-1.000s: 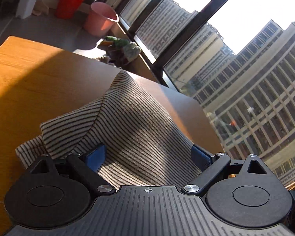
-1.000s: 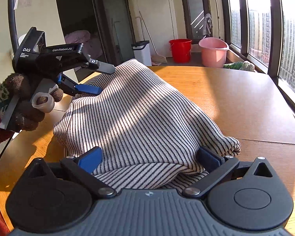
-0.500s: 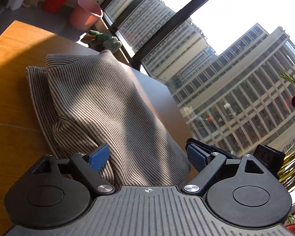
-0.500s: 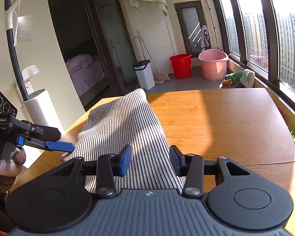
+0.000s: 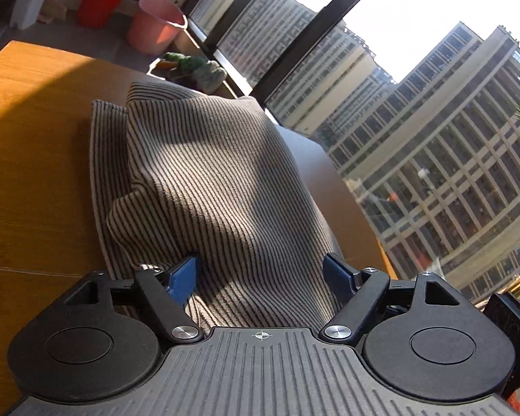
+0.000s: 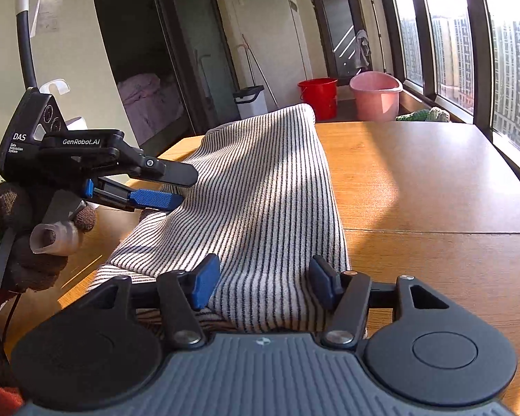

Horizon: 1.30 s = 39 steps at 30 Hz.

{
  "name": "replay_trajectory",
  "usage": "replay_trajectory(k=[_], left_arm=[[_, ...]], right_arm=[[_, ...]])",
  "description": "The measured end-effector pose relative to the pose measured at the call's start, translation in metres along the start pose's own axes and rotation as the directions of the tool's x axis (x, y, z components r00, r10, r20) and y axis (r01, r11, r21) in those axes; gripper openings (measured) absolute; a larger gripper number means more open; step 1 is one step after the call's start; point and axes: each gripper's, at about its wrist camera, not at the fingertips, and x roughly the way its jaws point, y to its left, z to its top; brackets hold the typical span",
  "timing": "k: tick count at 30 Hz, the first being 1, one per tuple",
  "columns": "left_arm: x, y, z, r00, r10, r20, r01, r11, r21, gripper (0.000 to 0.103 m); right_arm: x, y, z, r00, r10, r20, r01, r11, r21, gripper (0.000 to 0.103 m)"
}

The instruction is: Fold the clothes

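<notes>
A white garment with thin dark stripes (image 6: pixel 260 194) lies folded in a long thick band on the wooden table (image 6: pixel 433 190). It also shows in the left wrist view (image 5: pixel 218 180). My right gripper (image 6: pixel 263 282) is open, its blue pads either side of the garment's near end. My left gripper (image 5: pixel 263 274) is open too, pads wide apart with striped cloth between them. In the right wrist view the left gripper (image 6: pixel 170 187) sits at the garment's left edge, held by a gloved hand (image 6: pixel 34 242).
A pink tub (image 6: pixel 376 95) and a red bucket (image 6: pixel 317 97) stand on the floor beyond the table's far end, by a white bin (image 6: pixel 251 102). Windows run along the table's right side. A green and white cloth bundle (image 5: pixel 197 69) lies by the window sill.
The right gripper narrowed half a second ago and has opened again around the garment's near end. The left gripper has come back to the garment's left edge. The garment now lies in a narrower fold.
</notes>
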Motion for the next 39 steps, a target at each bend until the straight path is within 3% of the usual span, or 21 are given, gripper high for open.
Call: replay_trajectory(k=[4, 9, 15, 22, 26, 29, 33, 39], left_arm=[[0.01, -0.005, 0.01, 0.998, 0.056, 0.019, -0.056, 0.998, 0.035, 0.085], [-0.017, -0.023, -0.006, 0.997, 0.074, 0.025, -0.076, 0.995, 0.071, 0.092], [-0.044, -0.035, -0.039, 0.999, 0.022, 0.025, -0.024, 0.993, 0.118, 0.095], [-0.049, -0.031, -0.068, 0.998, 0.028, 0.061, -0.039, 0.981, 0.192, 0.097], [-0.052, -0.03, -0.075, 0.997, 0.01, 0.074, -0.026, 0.976, 0.216, 0.102], [-0.049, -0.029, -0.077, 0.996, -0.003, 0.087, -0.016, 0.974, 0.226, 0.103], [-0.049, -0.027, -0.081, 0.995, -0.008, 0.1, -0.016, 0.972, 0.236, 0.103], [-0.053, -0.019, -0.082, 0.993, -0.044, 0.11, 0.021, 0.978, 0.205, 0.103]], right_arm=[[-0.001, 0.012, -0.004, 0.998, 0.055, -0.012, -0.055, 0.998, -0.019, 0.073], [0.0, 0.01, -0.004, 0.997, 0.08, -0.021, -0.081, 0.997, -0.011, 0.08], [0.001, 0.009, -0.004, 0.994, 0.103, -0.022, -0.103, 0.995, 0.005, 0.086], [0.001, 0.014, -0.001, 0.996, 0.089, -0.033, -0.09, 0.996, -0.022, 0.092], [-0.009, 0.005, 0.013, 0.997, 0.081, -0.002, -0.081, 0.996, 0.034, 0.092], [-0.011, -0.006, 0.036, 0.998, 0.057, 0.04, -0.059, 0.997, 0.04, 0.084], [0.001, -0.006, 0.072, 0.998, 0.001, 0.06, 0.001, 0.999, -0.033, 0.061], [0.068, -0.005, 0.102, 0.999, -0.016, -0.045, 0.016, 1.0, 0.0, 0.059]])
